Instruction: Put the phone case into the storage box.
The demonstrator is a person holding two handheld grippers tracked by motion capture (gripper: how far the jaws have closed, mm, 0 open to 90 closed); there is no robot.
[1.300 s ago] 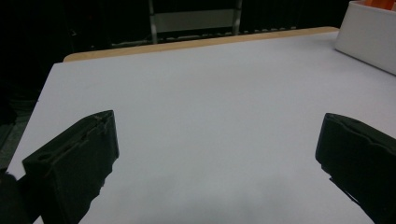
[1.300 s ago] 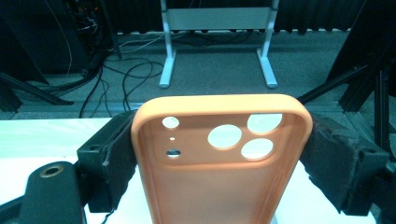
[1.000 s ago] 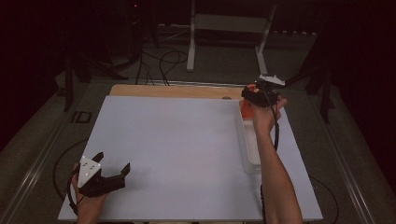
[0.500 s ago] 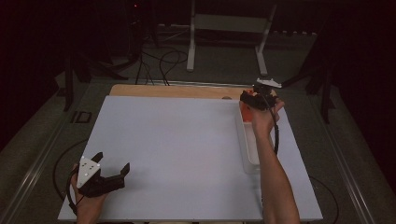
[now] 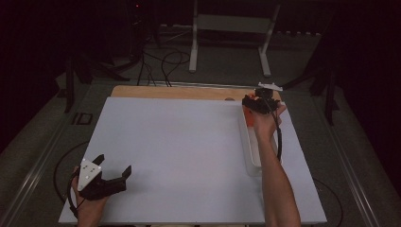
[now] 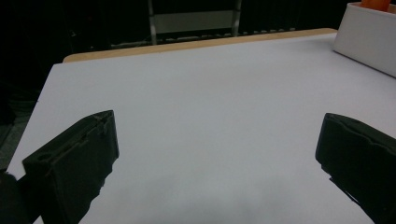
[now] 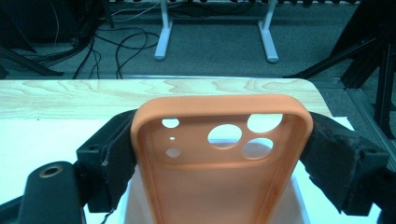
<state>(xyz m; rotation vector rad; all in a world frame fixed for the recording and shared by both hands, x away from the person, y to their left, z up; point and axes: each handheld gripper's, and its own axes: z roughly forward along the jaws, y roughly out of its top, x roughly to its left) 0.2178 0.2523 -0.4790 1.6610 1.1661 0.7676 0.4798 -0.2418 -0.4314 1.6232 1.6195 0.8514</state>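
Dim room, dark all round, and the white table sheet (image 5: 179, 151) is the one bright patch in the high view, lit evenly from above with no glare. The high view is soft and grainy. In the left gripper view a faint shadow lies near the bottom edge. The orange phone case (image 7: 219, 154) glows, slightly blurred close up.

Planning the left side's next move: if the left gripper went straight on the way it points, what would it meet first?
Bare white mat ahead of the open left gripper; the way looks free. The white tray sits off right, likely outside that line, though depth is unclear.
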